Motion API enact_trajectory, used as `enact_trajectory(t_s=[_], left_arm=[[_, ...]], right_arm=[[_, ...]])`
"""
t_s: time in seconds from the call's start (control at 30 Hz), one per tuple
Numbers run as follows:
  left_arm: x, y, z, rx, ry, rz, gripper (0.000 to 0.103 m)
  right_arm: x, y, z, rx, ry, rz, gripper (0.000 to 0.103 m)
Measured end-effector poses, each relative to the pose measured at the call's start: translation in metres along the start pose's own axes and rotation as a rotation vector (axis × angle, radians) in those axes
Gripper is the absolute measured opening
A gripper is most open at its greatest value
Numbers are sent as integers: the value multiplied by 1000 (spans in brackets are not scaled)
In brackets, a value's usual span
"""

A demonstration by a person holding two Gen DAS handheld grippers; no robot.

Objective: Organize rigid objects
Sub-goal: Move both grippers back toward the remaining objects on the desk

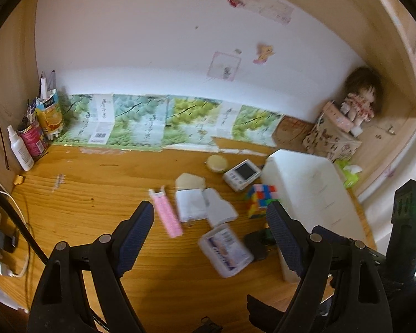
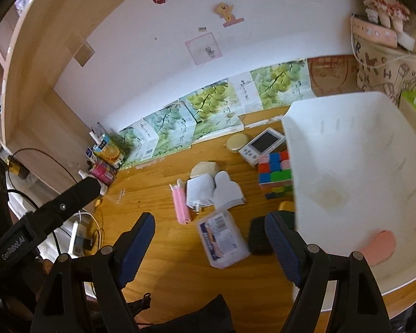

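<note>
Jaws apart on both grippers, pink comb (image 1: pixel 167 214) lengthwise toward wall

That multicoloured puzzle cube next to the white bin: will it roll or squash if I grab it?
The puzzle cube has flat faces, so it should sit rather than roll. It looks like hard plastic, probably stiff between the tongs. Its glossy tiles may be slippery, and its layers could twist under an off-centre squeeze.
</note>
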State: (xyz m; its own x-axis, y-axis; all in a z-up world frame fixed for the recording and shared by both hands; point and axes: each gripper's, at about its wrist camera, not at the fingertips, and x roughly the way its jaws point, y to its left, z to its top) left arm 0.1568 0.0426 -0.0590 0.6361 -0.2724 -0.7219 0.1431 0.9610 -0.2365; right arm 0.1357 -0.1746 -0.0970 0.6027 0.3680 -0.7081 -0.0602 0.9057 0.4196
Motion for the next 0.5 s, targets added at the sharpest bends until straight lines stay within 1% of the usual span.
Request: enact_trajectory(t_s=[0.1, 0.2, 0.4, 0.5], left_arm=[[10, 15, 3, 22, 45, 14, 86], [25, 30, 7, 43, 113, 13, 86], [61, 54, 10, 34, 256, 14, 85], [83, 63, 12, 15, 329, 16, 85]], right_arm=[[15, 10, -5, 34, 4, -9, 82], [29, 16, -8, 66, 11, -23, 82], [57, 23, -19, 123, 46, -85, 82], [68, 23, -24, 128, 60, -131, 82]])
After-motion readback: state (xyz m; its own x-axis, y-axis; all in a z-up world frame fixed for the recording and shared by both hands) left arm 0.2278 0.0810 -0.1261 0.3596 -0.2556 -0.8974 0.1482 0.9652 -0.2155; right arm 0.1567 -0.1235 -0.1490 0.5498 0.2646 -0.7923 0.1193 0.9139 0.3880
